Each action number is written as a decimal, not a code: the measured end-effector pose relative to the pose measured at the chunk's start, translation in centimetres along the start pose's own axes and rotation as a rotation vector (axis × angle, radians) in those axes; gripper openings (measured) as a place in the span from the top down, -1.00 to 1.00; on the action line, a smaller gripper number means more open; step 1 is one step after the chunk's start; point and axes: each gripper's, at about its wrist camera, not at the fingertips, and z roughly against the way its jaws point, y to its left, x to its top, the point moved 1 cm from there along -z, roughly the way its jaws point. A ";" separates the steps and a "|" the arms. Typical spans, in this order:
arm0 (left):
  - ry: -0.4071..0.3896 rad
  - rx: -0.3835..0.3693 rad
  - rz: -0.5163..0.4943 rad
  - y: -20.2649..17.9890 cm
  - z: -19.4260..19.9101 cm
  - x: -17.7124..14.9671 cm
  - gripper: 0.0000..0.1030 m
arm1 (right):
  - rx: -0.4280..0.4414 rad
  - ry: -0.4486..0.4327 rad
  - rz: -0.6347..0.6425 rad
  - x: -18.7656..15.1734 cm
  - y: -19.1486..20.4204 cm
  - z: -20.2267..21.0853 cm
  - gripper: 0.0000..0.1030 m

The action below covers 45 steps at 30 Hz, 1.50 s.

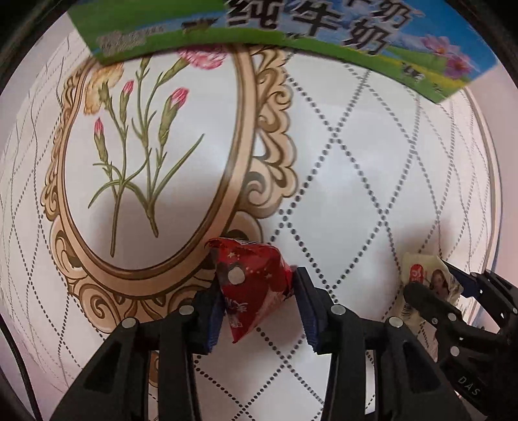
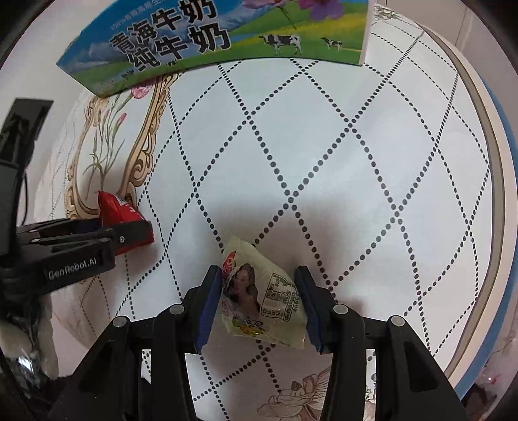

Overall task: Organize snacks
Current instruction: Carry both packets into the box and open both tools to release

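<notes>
My left gripper [image 1: 259, 304] is shut on a red snack packet [image 1: 254, 288], held just above the patterned tabletop. It also shows in the right wrist view, where the red packet [image 2: 119, 213] sticks out past the left gripper's fingers [image 2: 123, 238]. My right gripper [image 2: 259, 304] is shut on a pale yellow snack packet [image 2: 262, 304] with a woman's picture on it. In the left wrist view that pale packet [image 1: 427, 278] and the right gripper's fingers [image 1: 466, 281] sit at the far right.
A blue and green milk carton box [image 2: 207, 39] lies across the far side of the round table; it also spans the top of the left wrist view [image 1: 291, 29]. The table's rim [image 2: 498, 181] curves along the right. Crumpled plastic [image 2: 26, 349] lies at the lower left.
</notes>
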 end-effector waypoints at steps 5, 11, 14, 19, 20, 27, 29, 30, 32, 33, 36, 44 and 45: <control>-0.028 -0.041 -0.012 -1.6 2.5 -0.3 0.28 | 0.041 -0.041 -0.012 0.1 1.1 1.5 0.11; -0.135 -0.103 -0.024 -2.8 9.0 2.5 0.28 | 0.118 -0.110 -0.050 1.5 1.4 5.0 0.11; -0.198 -0.123 -0.037 -2.6 12.4 5.1 0.28 | 0.154 -0.168 -0.064 3.4 1.9 7.7 0.11; -0.294 -0.121 -0.035 0.6 17.5 10.3 0.28 | 0.196 -0.294 -0.067 8.7 2.4 12.3 0.11; -0.301 -0.116 -0.035 1.7 18.7 11.1 0.28 | 0.199 -0.310 -0.062 9.8 2.6 13.0 0.11; -0.253 -0.037 0.010 6.0 18.9 18.5 0.27 | 0.169 -0.363 -0.059 19.2 2.8 13.7 0.11; -0.198 -0.006 0.019 6.9 17.2 20.3 0.25 | 0.150 -0.326 -0.081 21.4 2.2 12.4 0.11; -0.179 -0.004 0.035 7.4 16.0 21.0 0.25 | 0.145 -0.285 -0.088 22.4 1.9 11.1 0.09; -0.141 0.005 0.040 7.7 14.1 21.8 0.26 | 0.133 -0.242 -0.128 23.2 1.1 9.7 0.04; -0.114 0.007 0.044 7.9 13.5 22.1 0.25 | 0.133 -0.214 -0.133 23.5 0.9 9.0 -0.23; -0.082 0.033 0.058 8.4 12.2 22.1 -0.33 | 0.102 -0.155 -0.160 23.9 0.0 7.5 -0.92; -0.113 0.067 0.068 8.9 11.8 21.5 -0.78 | -0.111 -0.125 -0.147 24.5 -0.7 7.3 -0.94; -0.116 0.074 0.067 8.9 12.0 21.4 -0.79 | -0.126 -0.126 -0.147 24.4 -0.9 7.4 -0.94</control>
